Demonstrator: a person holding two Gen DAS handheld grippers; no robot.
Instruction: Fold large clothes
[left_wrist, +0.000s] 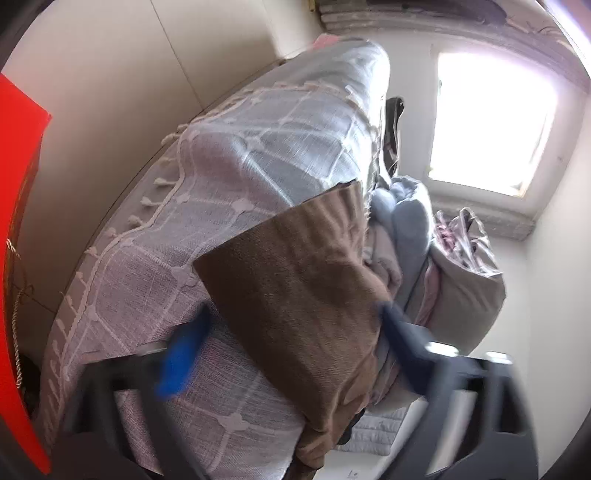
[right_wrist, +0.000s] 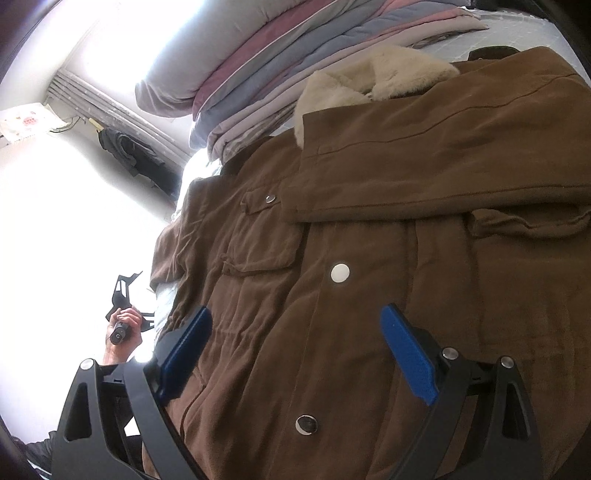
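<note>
A brown coat (right_wrist: 388, 258) with a cream fur collar (right_wrist: 369, 81) lies spread on the bed, snaps up, one sleeve (right_wrist: 443, 166) folded across its chest. My right gripper (right_wrist: 295, 332) hovers open just above the coat's lower front, and neither blue pad grips cloth. In the left wrist view a flap of the brown coat (left_wrist: 295, 288) hangs over the bed's edge. My left gripper (left_wrist: 293, 310) is blurred, its fingers wide apart on either side of that flap, with no pinch visible. The right wrist view shows a hand (right_wrist: 125, 328) holding the left gripper at the bed's side.
A stack of folded quilts (right_wrist: 295, 55) sits on the bed beyond the collar. A grey checked cover with tassels (left_wrist: 240, 166) drapes the bed's side. A red object (left_wrist: 22, 184) stands at the left edge. A bright window (left_wrist: 491, 118) and hanging dark clothes (right_wrist: 125, 147) are behind.
</note>
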